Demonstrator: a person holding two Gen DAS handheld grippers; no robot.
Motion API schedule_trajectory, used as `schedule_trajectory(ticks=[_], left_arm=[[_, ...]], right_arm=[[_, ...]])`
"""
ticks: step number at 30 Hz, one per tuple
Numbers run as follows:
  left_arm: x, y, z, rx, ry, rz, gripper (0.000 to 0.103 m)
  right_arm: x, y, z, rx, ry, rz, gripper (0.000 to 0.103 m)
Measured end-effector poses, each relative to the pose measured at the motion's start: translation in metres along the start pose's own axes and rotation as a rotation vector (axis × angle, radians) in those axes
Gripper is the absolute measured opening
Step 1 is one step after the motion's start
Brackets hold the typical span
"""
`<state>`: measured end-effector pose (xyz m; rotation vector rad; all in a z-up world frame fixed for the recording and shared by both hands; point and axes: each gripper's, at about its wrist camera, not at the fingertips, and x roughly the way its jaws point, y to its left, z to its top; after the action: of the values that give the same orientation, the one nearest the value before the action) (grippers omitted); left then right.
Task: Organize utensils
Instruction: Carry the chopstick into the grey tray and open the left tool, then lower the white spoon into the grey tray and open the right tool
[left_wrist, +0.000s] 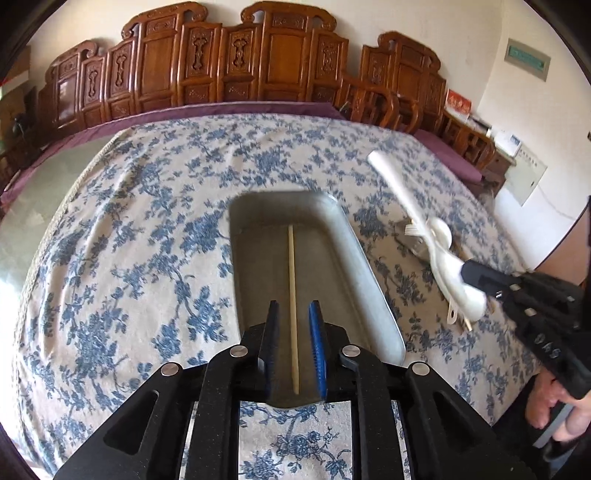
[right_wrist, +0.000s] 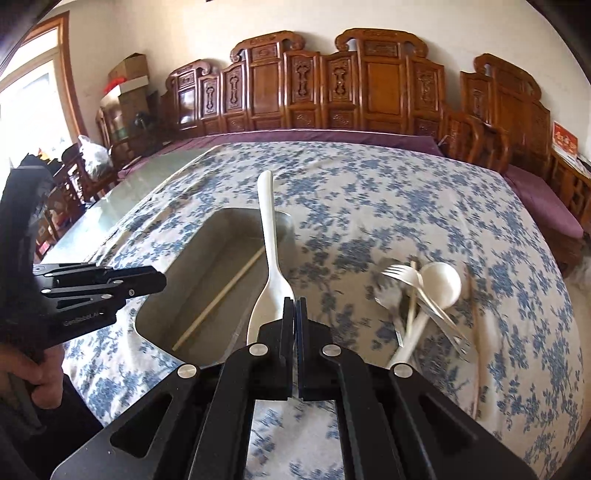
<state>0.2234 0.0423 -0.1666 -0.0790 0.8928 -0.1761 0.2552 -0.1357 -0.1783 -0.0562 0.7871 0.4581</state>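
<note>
My right gripper (right_wrist: 295, 308) pinches the white rice paddle (right_wrist: 267, 258) above the metal tray (left_wrist: 369, 258), while my left gripper (left_wrist: 293, 314) hangs narrowly parted over the tray's lone chopstick (left_wrist: 293, 295), remaining utensils (right_wrist: 424, 295) piled on the tabletop (left_wrist: 147, 221).

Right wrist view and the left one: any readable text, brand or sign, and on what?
"GenRobot.AI", partly cut off and faint, on the side of the left claw.
Embossed characters on the right claw body: too blurred to read.
Green wall sign: too small to read.
Red card with gold characters: too blurred to read.
</note>
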Motion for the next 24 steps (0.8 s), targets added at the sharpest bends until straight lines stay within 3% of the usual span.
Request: schedule_trajectory(ticks=[7,15,24], left_arm=[[-0.021,0.02,0.002,0.012,-0.059,0.061,0.015],[-0.028,0.037,0.003,-0.015,-0.077,0.069,0.015],[-0.031,0.033,0.002,-0.013,-0.088,0.061,0.015]], right_arm=[[0.032,0.036,0.01,-0.028,0.056,0.036,0.002],[0.07,0.058,0.006,0.0,0.141,0.067,0.002],[0.062,0.056,0.003,-0.005,0.121,0.104,0.004]])
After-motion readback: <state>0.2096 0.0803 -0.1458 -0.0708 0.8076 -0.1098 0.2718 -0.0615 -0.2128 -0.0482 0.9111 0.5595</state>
